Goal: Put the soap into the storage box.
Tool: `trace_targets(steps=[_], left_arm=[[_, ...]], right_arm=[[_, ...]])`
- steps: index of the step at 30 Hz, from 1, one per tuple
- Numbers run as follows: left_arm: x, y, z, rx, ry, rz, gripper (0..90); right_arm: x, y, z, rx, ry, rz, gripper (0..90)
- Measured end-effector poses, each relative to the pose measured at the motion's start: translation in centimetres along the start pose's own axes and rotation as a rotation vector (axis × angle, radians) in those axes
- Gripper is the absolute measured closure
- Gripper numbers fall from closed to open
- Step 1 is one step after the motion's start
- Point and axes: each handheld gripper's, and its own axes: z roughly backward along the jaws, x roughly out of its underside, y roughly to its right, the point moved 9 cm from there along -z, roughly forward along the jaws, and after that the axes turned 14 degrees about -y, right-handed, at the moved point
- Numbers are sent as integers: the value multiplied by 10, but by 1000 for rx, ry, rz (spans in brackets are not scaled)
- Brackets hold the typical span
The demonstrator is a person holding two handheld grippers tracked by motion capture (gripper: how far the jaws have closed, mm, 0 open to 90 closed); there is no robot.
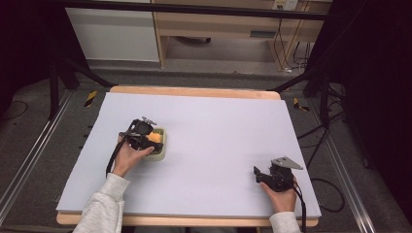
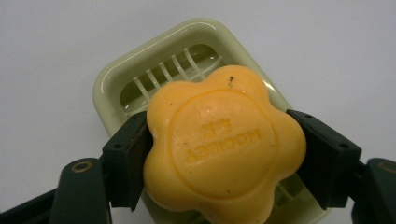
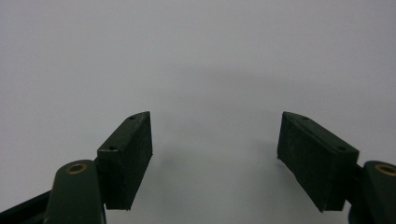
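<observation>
Left tongs clamped on orange flower-shaped soap, held over pale green slatted soap dish at 9 o'clock on worktop. Right tongs spread apart, nothing between, at 4 o'clock above bare worktop.

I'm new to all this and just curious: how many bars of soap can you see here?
1. The orange flower-shaped soap sits gripped between the jaws of the left gripper, right over the pale green soap dish on the table's left side. More seem unlikely.
</observation>
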Motion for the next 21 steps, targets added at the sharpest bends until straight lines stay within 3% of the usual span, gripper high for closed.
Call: trace_targets(steps=[16, 21], left_arm=[[0, -1, 0, 4, 7, -6, 259], [-2, 0, 4, 7, 31, -2, 250]], right_arm=[[0, 0, 0, 1, 1, 5, 267], [0, 0, 0, 0, 2, 2, 266]])
